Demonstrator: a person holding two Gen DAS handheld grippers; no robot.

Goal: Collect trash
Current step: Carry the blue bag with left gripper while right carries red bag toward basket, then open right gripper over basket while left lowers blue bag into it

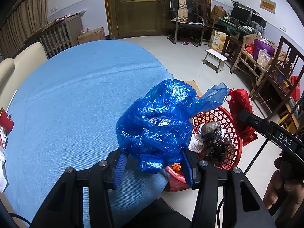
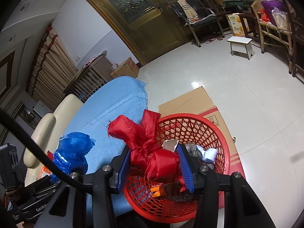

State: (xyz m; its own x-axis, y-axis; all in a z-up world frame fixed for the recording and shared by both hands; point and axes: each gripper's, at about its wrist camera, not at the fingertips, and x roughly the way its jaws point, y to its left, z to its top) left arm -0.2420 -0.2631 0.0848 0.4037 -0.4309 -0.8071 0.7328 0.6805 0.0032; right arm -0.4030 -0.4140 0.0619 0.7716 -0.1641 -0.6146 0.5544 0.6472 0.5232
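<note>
My left gripper point(image 1: 153, 163) is shut on a crumpled blue plastic bag point(image 1: 157, 125) and holds it above the edge of the blue-covered table point(image 1: 76, 98), beside a red mesh basket point(image 1: 220, 117). My right gripper point(image 2: 154, 163) is shut on a knotted red ribbon bundle point(image 2: 150, 148) and holds it over the red basket point(image 2: 199, 129). The basket holds wrappers, foil and dark plastic trash. The blue bag also shows in the right wrist view point(image 2: 72, 153), and the red bundle in the left wrist view point(image 1: 241, 106).
A red can point(image 1: 5, 120) and papers lie at the table's left edge. Flat cardboard point(image 2: 191, 102) lies on the floor under the basket. A cream sofa point(image 2: 47, 125) is behind the table. A white stool point(image 2: 240, 46), chairs and boxes stand across the tiled floor.
</note>
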